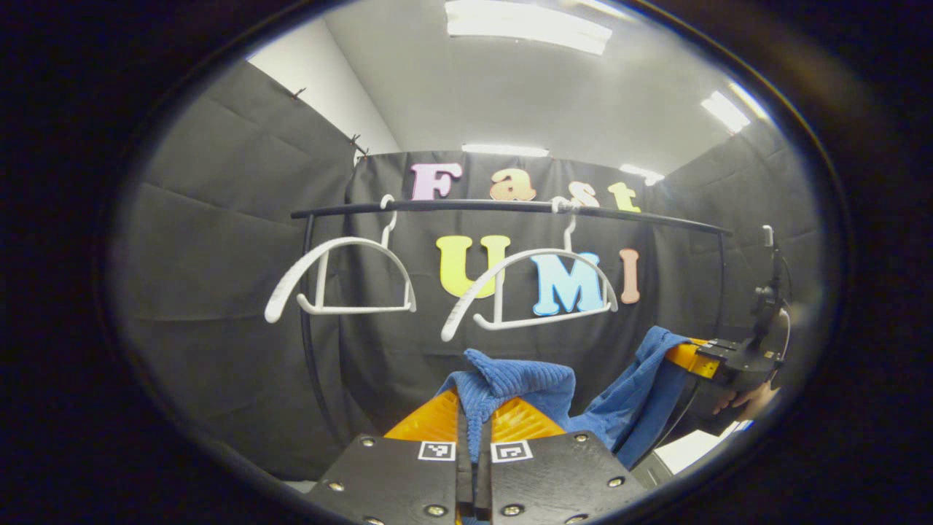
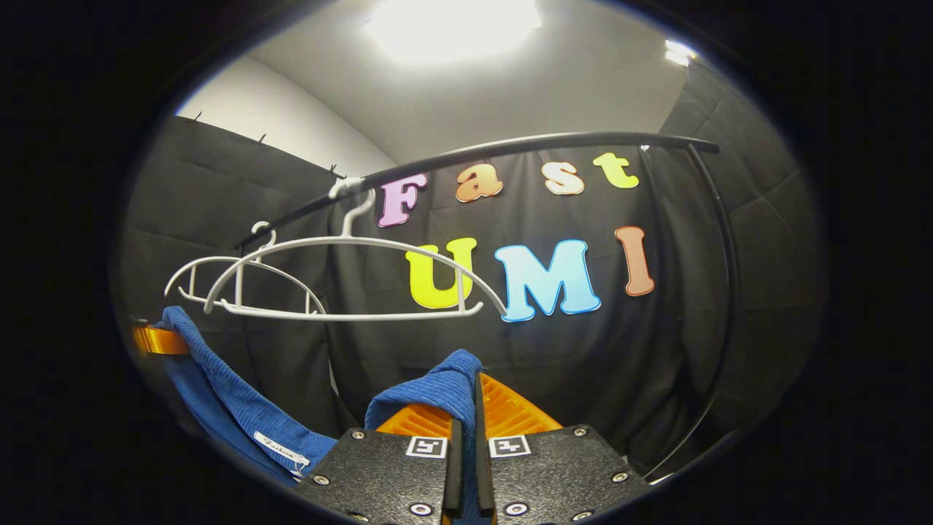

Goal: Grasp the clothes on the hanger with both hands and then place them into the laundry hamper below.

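Observation:
A blue ribbed garment (image 1: 525, 386) hangs between both grippers, below the white hangers and off them. In the left gripper view my left gripper (image 1: 475, 423) is shut on a bunched fold of it between orange fingers (image 1: 521, 421). The cloth sags to the right, where the right gripper (image 1: 692, 356) pinches its other end, a hand beneath it. In the right gripper view my right gripper (image 2: 466, 412) is shut on the blue garment (image 2: 437, 390), which droops left to the left gripper's orange finger (image 2: 157, 340). Two bare white hangers (image 1: 342, 281) (image 1: 536, 288) hang on the black rail (image 1: 510, 208).
The rail's black uprights (image 1: 310, 343) (image 2: 725, 292) stand at either side of the rack. The white hangers (image 2: 342, 281) sit just above the stretched cloth. A pale surface (image 1: 696, 448) shows low right in the left gripper view.

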A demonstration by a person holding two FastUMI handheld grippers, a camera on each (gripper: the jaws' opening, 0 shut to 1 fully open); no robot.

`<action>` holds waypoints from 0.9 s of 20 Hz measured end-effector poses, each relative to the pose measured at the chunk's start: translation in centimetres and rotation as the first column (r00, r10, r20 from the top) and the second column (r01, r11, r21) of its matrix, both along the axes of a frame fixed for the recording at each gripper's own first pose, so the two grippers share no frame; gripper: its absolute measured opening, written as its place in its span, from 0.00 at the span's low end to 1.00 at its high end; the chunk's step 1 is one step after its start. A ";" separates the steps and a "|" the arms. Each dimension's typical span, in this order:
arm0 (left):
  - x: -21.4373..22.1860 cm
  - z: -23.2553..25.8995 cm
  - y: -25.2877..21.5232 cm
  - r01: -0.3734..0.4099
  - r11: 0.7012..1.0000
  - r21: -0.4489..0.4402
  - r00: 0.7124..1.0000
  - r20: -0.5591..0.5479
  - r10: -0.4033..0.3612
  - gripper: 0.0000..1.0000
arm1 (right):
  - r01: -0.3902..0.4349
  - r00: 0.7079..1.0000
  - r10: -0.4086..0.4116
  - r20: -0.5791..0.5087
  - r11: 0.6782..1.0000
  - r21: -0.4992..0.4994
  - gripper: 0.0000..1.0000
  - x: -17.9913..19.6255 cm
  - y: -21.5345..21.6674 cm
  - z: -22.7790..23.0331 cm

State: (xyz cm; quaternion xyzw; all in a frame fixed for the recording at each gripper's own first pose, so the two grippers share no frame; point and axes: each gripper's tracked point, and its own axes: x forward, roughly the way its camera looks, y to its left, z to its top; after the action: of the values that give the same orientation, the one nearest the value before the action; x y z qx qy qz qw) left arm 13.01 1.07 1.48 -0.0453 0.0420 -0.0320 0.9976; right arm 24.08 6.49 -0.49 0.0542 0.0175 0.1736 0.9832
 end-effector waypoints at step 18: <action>-8.9 -3.1 -4.6 0.170 0.982 -0.087 0.985 0.003 -0.170 0.09 | -0.065 0.997 0.064 -0.049 0.997 -0.034 0.07 -16.5 5.4 -1.0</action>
State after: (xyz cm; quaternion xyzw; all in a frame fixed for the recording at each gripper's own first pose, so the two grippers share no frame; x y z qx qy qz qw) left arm 4.16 -3.57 -1.62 -0.0850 0.0467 -0.1186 0.9882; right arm 7.60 11.90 -1.52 0.0402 0.0458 0.2036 0.9772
